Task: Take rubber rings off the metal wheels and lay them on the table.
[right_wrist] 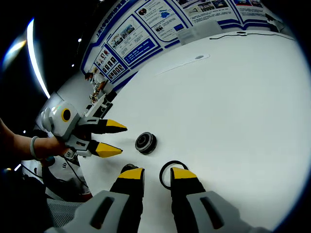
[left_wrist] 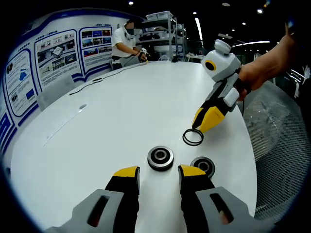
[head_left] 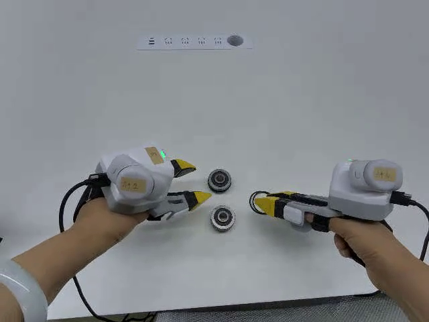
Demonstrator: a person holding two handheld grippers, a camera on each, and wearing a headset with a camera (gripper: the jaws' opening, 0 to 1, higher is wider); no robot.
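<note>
Two small metal wheels with dark rims lie flat on the white table, the far wheel (head_left: 219, 180) (left_wrist: 160, 158) (right_wrist: 145, 142) and the near wheel (head_left: 222, 218) (left_wrist: 203, 165). My left gripper (head_left: 193, 181) (left_wrist: 159, 172) is open, its yellow tips just left of the wheels and touching neither. A loose black rubber ring (head_left: 257, 201) (left_wrist: 193, 137) (right_wrist: 167, 171) lies on the table at the tip of my right gripper (head_left: 263, 203) (right_wrist: 156, 174). One right fingertip (right_wrist: 182, 174) covers part of the ring, and a gap shows between the jaws.
A white power strip (head_left: 194, 41) lies at the far side of the table (head_left: 301, 100). The table's front edge runs just below my hands, with cables hanging over it. A person (left_wrist: 127, 41) stands far beyond the table, near shelves.
</note>
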